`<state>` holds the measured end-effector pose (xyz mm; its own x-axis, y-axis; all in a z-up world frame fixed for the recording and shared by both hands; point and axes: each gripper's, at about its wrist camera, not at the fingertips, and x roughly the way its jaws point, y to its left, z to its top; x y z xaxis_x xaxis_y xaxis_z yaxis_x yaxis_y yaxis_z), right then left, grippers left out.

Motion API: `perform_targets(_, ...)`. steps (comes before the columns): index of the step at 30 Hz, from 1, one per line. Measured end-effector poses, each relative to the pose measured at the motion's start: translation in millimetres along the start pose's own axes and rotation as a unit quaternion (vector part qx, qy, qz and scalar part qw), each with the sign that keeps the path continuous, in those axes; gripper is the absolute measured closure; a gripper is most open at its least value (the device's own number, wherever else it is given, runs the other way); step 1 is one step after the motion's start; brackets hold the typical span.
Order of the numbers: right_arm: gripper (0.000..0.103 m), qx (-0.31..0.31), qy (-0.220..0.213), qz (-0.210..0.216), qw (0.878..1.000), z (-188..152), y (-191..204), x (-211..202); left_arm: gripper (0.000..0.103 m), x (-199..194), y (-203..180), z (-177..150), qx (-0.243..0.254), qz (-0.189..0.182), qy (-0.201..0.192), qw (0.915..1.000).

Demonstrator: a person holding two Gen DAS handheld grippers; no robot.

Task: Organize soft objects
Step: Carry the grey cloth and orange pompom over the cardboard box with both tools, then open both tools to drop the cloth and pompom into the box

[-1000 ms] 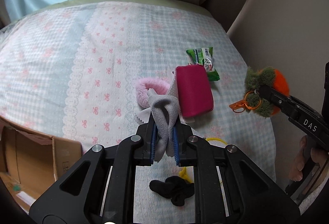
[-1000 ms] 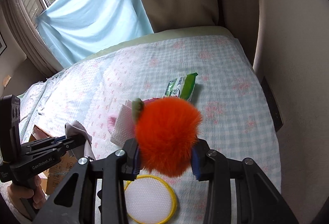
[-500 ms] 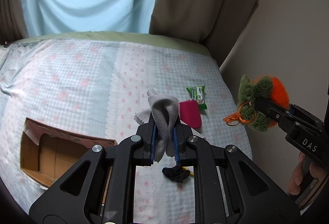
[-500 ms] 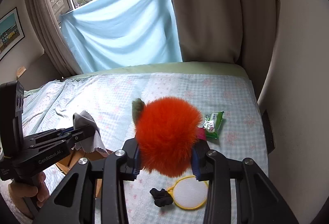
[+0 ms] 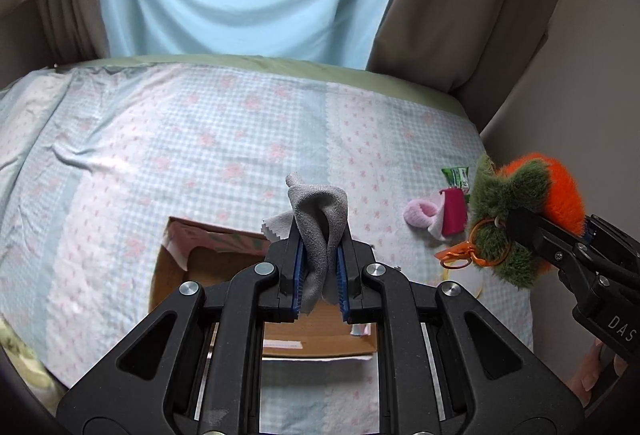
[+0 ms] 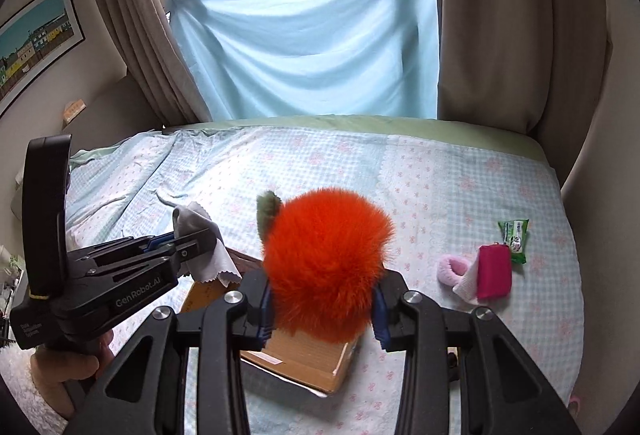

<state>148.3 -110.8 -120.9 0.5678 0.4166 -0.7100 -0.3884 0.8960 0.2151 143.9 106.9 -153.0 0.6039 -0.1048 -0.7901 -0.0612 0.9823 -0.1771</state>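
Observation:
My left gripper (image 5: 319, 275) is shut on a grey cloth (image 5: 320, 219) and holds it above an open cardboard box (image 5: 180, 275) on the bed. It also shows in the right wrist view (image 6: 188, 245) with the cloth (image 6: 208, 255). My right gripper (image 6: 322, 309) is shut on a fluffy orange plush with green leaves (image 6: 324, 267), above the box (image 6: 304, 355). The plush (image 5: 516, 219) shows at the right of the left wrist view, with an orange clip ring.
On the bed (image 5: 200, 139) to the right lie a pink scrunchie (image 6: 452, 267), a magenta pouch (image 6: 494, 269) and a green packet (image 6: 514, 233). A wall runs along the right side. Curtains and a blue sheet hang behind.
Both grippers have lifted and moved left with their loads, from over the pile of items to above the cardboard box. The pouch and scrunchie now lie far to the right.

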Motion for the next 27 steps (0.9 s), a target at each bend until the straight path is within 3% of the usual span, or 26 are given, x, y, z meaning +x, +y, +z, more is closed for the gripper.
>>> perform_targets(6, 0.068, 0.028, 0.037, -0.013, 0.999, -13, 68, 44, 0.091, 15, 79, -12, 0.026, 0.006, 0.048, 0.9985)
perform_targets(11, 0.068, 0.061, 0.09, -0.031, 0.994, -26, 100, 92, 0.091, 44, 116, -27, 0.047, 0.014, 0.09, 0.9947)
perform_targets(19, 0.067, 0.099, 0.177, -0.058, 0.977, -52, 95, 159, 0.092, 118, 123, -48, 0.078, 0.017, 0.165, 0.9831)
perform_targets(27, 0.067, 0.142, 0.254, -0.059, 0.955, -78, 57, 233, 0.091, 195, 114, -71, 0.122, 0.031, 0.236, 0.9637)
